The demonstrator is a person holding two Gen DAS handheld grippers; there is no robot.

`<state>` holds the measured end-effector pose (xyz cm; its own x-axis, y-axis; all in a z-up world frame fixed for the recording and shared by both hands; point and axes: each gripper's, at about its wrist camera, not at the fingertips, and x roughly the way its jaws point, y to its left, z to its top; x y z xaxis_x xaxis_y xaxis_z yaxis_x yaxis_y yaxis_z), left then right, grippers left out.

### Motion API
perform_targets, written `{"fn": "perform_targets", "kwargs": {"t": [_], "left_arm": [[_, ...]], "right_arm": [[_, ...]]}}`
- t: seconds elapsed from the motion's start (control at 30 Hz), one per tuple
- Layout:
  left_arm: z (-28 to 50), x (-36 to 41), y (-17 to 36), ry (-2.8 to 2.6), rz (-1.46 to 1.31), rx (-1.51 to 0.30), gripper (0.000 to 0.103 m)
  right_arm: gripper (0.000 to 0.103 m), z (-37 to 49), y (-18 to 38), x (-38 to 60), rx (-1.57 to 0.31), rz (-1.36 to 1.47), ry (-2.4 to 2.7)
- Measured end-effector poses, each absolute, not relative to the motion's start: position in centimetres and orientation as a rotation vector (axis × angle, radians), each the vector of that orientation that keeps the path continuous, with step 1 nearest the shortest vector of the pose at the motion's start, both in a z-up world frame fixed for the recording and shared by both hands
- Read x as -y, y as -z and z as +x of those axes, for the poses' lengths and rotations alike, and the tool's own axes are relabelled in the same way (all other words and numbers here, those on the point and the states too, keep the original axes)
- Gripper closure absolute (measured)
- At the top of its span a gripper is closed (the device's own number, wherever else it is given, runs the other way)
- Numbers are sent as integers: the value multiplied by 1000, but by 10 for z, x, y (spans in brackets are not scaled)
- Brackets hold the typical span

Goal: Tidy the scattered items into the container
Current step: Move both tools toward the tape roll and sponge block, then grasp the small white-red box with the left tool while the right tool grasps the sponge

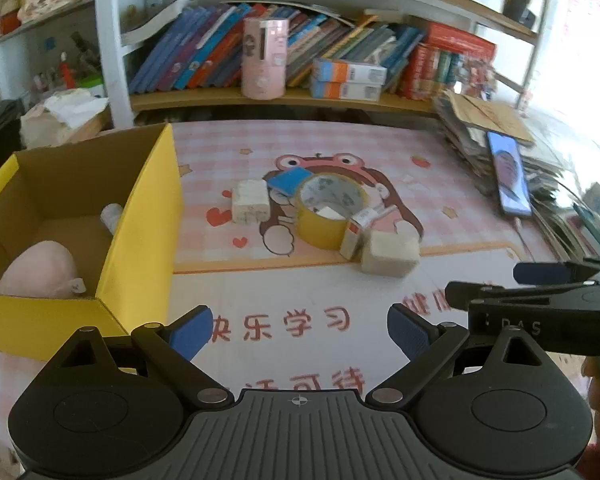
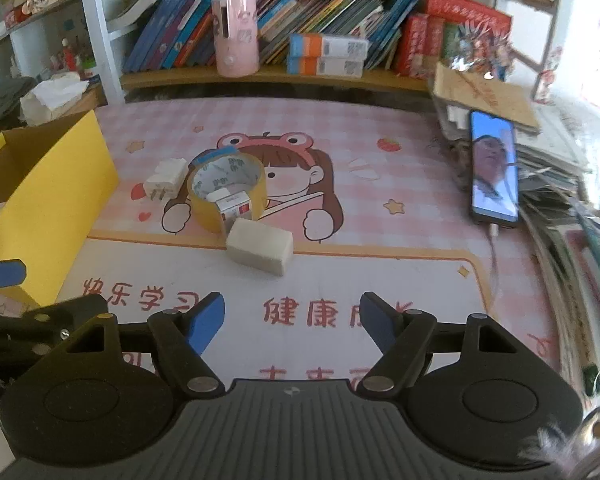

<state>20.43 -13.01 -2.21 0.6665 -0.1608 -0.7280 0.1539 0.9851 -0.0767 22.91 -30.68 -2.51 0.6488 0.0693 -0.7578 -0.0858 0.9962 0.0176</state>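
Note:
A yellow cardboard box [image 1: 140,216] [image 2: 56,196] stands at the left; a pink soft toy [image 1: 40,270] and a small white item [image 1: 112,214] lie in it. On the pink mat sit a yellow tape roll [image 1: 328,210] [image 2: 228,192], a blue pad [image 1: 290,180], a white charger plug [image 1: 250,202] [image 2: 166,182], a small red-and-white carton [image 1: 360,228] [image 2: 234,208] and a white block [image 1: 390,256] [image 2: 260,250]. My left gripper [image 1: 300,334] and right gripper [image 2: 292,320] are open and empty, near the front edge, short of the pile.
A phone [image 1: 508,178] [image 2: 494,172] with a lit screen leans on a paper stack [image 1: 480,128] at the right, cable trailing forward. A bookshelf [image 1: 300,96] with a pink canister [image 1: 264,58] runs behind the desk. The right gripper shows in the left wrist view [image 1: 540,292].

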Motion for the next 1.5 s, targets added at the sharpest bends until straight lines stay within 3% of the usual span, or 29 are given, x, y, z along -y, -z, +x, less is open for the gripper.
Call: {"fn": "perform_targets", "kwargs": {"t": [0.8, 0.87, 0.93, 1.13, 1.37, 1.5], "left_arm": [[255, 144, 30, -16, -60, -891, 9], [259, 147, 31, -16, -55, -898, 9], [262, 151, 31, -6, -48, -900, 9], [275, 169, 34, 38, -26, -901, 10], [295, 188, 44, 84, -42, -909, 13], [313, 201, 56, 100, -80, -924, 22]], "right_arm": [[34, 334, 83, 310, -988, -16, -329], [39, 337, 87, 309, -1001, -17, -341], [59, 339, 91, 311, -1012, -2, -354], [73, 337, 90, 329, -996, 44, -350], [79, 325, 84, 349, -995, 26, -311], [79, 319, 85, 358, -1009, 5, -292]]}}
